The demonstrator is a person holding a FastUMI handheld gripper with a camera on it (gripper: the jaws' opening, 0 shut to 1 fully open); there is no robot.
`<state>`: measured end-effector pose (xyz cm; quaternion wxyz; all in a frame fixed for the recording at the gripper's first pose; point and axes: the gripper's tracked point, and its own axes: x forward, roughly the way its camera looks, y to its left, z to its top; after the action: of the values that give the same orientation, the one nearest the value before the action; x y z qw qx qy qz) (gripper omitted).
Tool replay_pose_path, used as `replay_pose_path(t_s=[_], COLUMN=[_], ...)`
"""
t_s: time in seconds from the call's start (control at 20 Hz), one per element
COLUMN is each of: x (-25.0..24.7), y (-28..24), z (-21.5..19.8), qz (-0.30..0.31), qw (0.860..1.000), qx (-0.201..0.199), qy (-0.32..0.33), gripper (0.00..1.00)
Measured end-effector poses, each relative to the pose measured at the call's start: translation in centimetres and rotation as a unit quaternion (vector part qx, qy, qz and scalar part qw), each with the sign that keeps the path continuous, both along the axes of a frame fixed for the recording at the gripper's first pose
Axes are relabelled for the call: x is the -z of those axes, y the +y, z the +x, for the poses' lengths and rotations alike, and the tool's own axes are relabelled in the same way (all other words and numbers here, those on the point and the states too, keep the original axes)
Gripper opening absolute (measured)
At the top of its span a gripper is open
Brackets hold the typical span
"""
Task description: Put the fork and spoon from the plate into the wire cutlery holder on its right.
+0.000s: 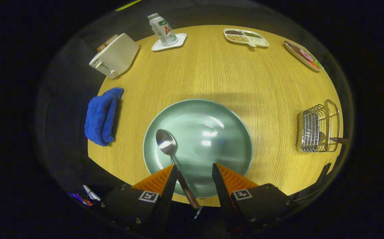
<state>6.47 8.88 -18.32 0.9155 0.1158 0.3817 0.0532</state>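
A round, pale green ceramic plate (212,132) sits on a light wooden table (212,76), just ahead of the gripper (194,171). Its two fingers stand apart, holding nothing. A shiny metal spoon with a dark brown handle (170,151) lies on the near left part of the plate, bowl pointing away; its handle runs back between the fingers, close along the left one, and whether it touches that finger cannot be told. To the right of the plate, well apart, stands a silver wire cutlery holder (318,127), with what looks like one utensil, probably the fork (324,136), already inside. Further off sit a folded blue cloth (102,116), a white toaster (115,55), a bottle on a white coaster (162,30), a divided snack tray (246,37) and a dish of food (303,54). Judging by this, the spoon is the step in hand: the fingers need to centre on the handle, close, lift, and carry it right to the holder.
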Motion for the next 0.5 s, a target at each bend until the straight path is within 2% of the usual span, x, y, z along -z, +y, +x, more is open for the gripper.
replay_pose_path(t_s=[0.5], x=[2.5], y=[1.9], z=[-0.6], qz=[-0.041], qw=[0.997], qx=[-0.046], qy=[0.035], gripper=[0.66])
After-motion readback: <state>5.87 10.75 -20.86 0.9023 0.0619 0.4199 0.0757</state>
